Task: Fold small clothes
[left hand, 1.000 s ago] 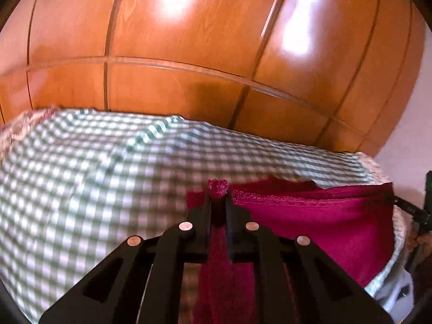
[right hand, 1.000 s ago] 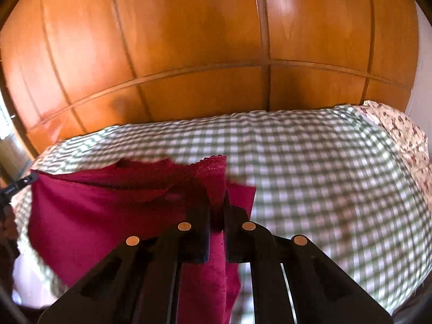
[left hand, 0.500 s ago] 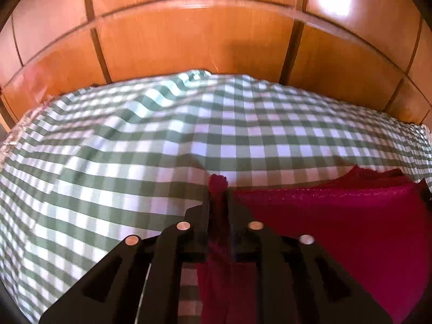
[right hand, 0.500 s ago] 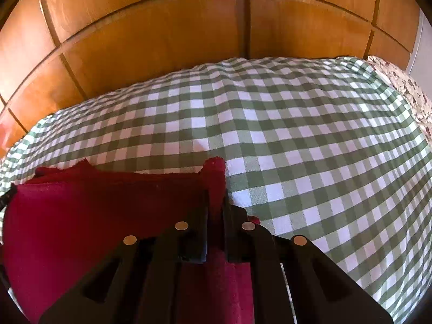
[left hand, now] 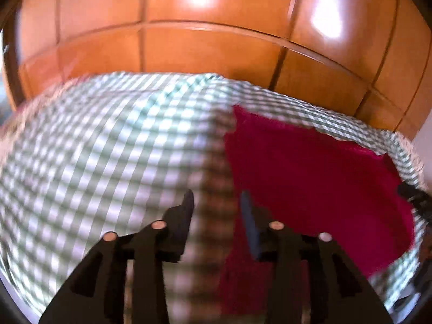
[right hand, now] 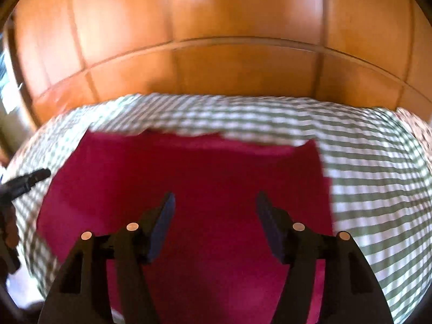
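Note:
A dark red garment [left hand: 310,167] lies flat on the green-and-white checked cloth [left hand: 108,148]. In the left wrist view my left gripper [left hand: 217,202] is open and empty, over the checked cloth at the garment's left edge. In the right wrist view the garment [right hand: 202,175] spreads wide under my right gripper [right hand: 214,202], which is open and empty above its middle. The left gripper's tip [right hand: 29,179] shows at the garment's left side. Both views are motion-blurred.
A glossy wooden panelled wall [left hand: 216,40] rises right behind the checked surface; it also fills the top of the right wrist view [right hand: 229,54]. A floral fabric [right hand: 415,127] shows at the far right edge. The checked cloth [right hand: 378,189] extends right of the garment.
Both grippers were shut on the garment's upper corners; now both have opened and let go. The garment lies spread on the cloth and both grippers have drawn back.

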Motion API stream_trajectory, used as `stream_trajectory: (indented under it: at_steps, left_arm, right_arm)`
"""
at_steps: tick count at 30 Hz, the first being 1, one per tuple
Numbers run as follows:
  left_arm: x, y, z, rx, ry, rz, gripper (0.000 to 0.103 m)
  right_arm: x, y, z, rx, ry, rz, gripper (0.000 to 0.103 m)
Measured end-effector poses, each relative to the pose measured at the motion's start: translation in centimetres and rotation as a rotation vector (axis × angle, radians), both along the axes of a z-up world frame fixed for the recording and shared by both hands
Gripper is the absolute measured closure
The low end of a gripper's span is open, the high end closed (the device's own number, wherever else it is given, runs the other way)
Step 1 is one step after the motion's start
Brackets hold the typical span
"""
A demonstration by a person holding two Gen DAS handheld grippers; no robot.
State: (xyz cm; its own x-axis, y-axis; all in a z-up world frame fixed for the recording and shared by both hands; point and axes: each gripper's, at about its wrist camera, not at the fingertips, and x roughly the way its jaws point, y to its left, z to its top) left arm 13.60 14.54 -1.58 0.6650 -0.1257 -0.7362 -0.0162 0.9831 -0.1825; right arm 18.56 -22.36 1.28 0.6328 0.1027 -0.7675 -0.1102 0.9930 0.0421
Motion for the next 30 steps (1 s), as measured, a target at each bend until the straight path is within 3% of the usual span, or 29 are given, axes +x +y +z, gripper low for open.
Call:
stream_trajectory:
  at_steps: [2, 4, 10, 12, 14, 18, 22, 26, 30]
  left_arm:
    - [-1.7, 1.3, -0.7, -0.057, 0.020, -0.011, 0.058]
    - [-3.1, 2.0, -1.5, -0.087, 0.033, -0.026, 0.060]
    - [-5.1, 1.6, -2.8, -0.188, 0.039, -0.117, 0.065]
    - [-4.8, 0.9, -2.9, -0.197, 0.041, -0.149, 0.071]
    - [-4.5, 0.4, -3.1, -0.171, 0.051, -0.175, 0.096]
    - [-4.2, 0.6, -4.2, -0.111, 0.067, -0.176, 0.097]
    - [-4.7, 0.8, -4.4, -0.143, 0.078, -0.137, 0.092]
    - [-5.6, -0.3, -1.9, -0.084, 0.025, -0.130, 0.086]
    - [-6.1, -1.6, 0.4, -0.068, -0.043, -0.170, 0.077]
  right_arm:
    - [-0.1, 1.0, -1.7, 0.013, 0.039, 0.011, 0.041]
    - [0.0, 1.2, -3.7, 0.015, 0.067, -0.021, 0.036]
    - [0.0, 1.1, -4.9, 0.033, 0.007, -0.052, 0.030]
    - [0.1, 1.4, -5.0, 0.025, 0.006, -0.049, 0.030]
    - [0.3, 1.2, -4.9, 0.036, 0.016, -0.047, 0.030]
    - [0.4, 0.6, -4.8, 0.075, 0.026, -0.039, 0.030]
    - [0.1, 0.9, -5.1, 0.045, 0.001, -0.035, 0.030]
    - [-0.4, 0.6, -3.6, 0.054, 0.040, -0.031, 0.029]
    - [-3.6, -3.8, -0.8, 0.093, 0.016, -0.116, 0.026]
